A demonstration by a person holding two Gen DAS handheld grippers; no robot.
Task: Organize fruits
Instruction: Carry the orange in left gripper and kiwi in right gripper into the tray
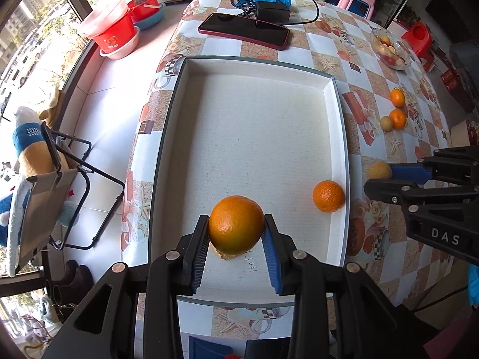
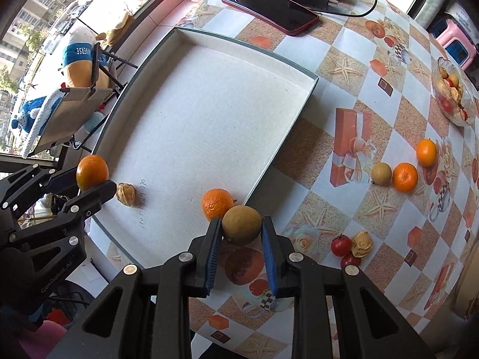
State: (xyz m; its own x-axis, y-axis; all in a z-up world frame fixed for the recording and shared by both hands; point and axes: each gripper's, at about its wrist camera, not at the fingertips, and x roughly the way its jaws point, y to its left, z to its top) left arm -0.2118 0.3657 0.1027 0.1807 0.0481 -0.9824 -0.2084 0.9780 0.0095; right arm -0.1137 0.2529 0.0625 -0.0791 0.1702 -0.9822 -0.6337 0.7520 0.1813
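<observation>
My left gripper (image 1: 236, 227) is shut on a large orange (image 1: 236, 224) and holds it over the near end of the white tray (image 1: 257, 65); it also shows in the right wrist view (image 2: 92, 171). A small tan husked fruit (image 2: 126, 194) lies in the tray under it. A tangerine (image 1: 328, 196) lies in the tray by its right wall. My right gripper (image 2: 242, 224) is shut on a brown-green round fruit (image 2: 242, 224), just outside the tray's right wall. Two tangerines (image 2: 404, 177) and a brown fruit (image 2: 381, 173) lie on the tablecloth to the right.
Two small red fruits (image 2: 341, 245) and a tan husked fruit (image 2: 362, 243) lie near my right gripper. A glass bowl of fruit (image 2: 452, 95) stands at the far right. A phone (image 1: 244, 30) and a charger with cable (image 1: 272, 12) lie beyond the tray.
</observation>
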